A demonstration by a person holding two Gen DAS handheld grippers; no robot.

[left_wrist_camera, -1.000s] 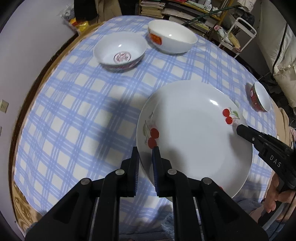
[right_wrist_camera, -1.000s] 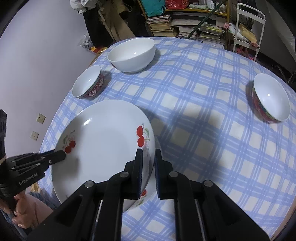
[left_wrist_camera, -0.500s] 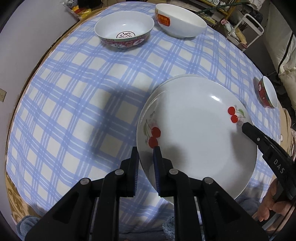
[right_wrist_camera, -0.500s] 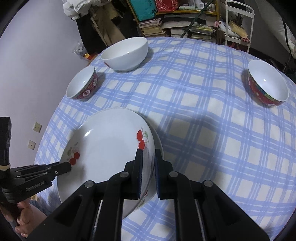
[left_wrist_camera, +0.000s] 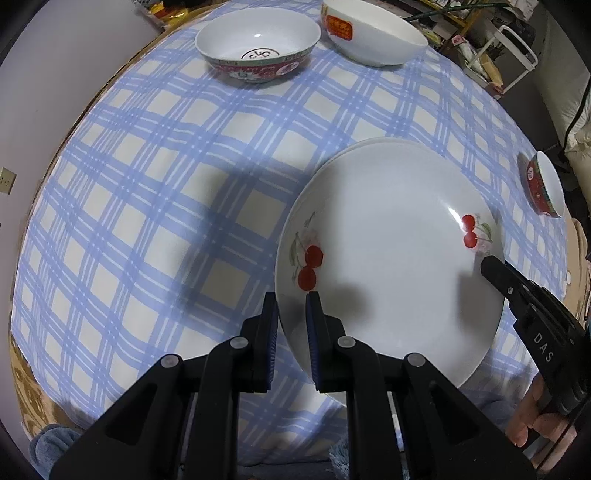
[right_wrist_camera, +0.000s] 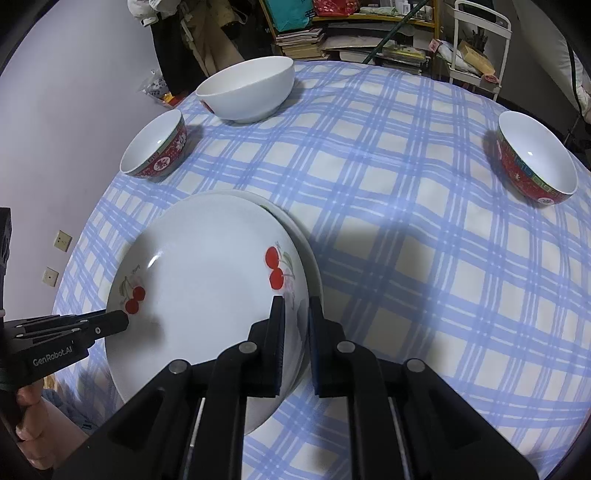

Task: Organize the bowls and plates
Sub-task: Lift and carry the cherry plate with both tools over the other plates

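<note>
A: Left wrist view, L to R pls.

B: Wall w/ a socket [left_wrist_camera: 6,180] at far left. Blue checked tablecloth [left_wrist_camera: 155,206] over the table. Far edge: patterned red bowl [left_wrist_camera: 257,46], then plain white bowl [left_wrist_camera: 373,35] w/ a red sticker just beside it. Left gripper [left_wrist_camera: 291,312] low in centre, pointing down, clenched on the near-left rim of the cherry plate [left_wrist_camera: 391,258].

A: Where's that plate?

B: Right of centre, over a second plate [left_wrist_camera: 349,149]. Only a thin edge of the lower one peeks out at the far-left side. Can't tell if they touch all round.

A: Further R?

B: Right gripper [left_wrist_camera: 491,264] comes in from the right, its tip on the plate's opposite rim by the cherries. Small red bowl [left_wrist_camera: 545,188] beyond, near the table edge. A hand [left_wrist_camera: 535,417] low at right.

A: Right wrist view?

B: Left gripper [right_wrist_camera: 123,321] at far left, tip on the rim by one cherry pair, fingers of the hand [right_wrist_camera: 40,424] below it. Patterned red bowl [right_wrist_camera: 155,147], white bowl [right_wrist_camera: 245,86] behind. Cherry plate [right_wrist_camera: 207,295] w/ lower plate's rim [right_wrist_camera: 308,254] showing on its right. Right gripper [right_wrist_camera: 297,314] grasping the plate rim, pads either side. Small red bowl [right_wrist_camera: 535,162] well apart at far right. Shelves of books [right_wrist_camera: 303,40] and a white cart [right_wrist_camera: 480,40] behind the table.
</note>
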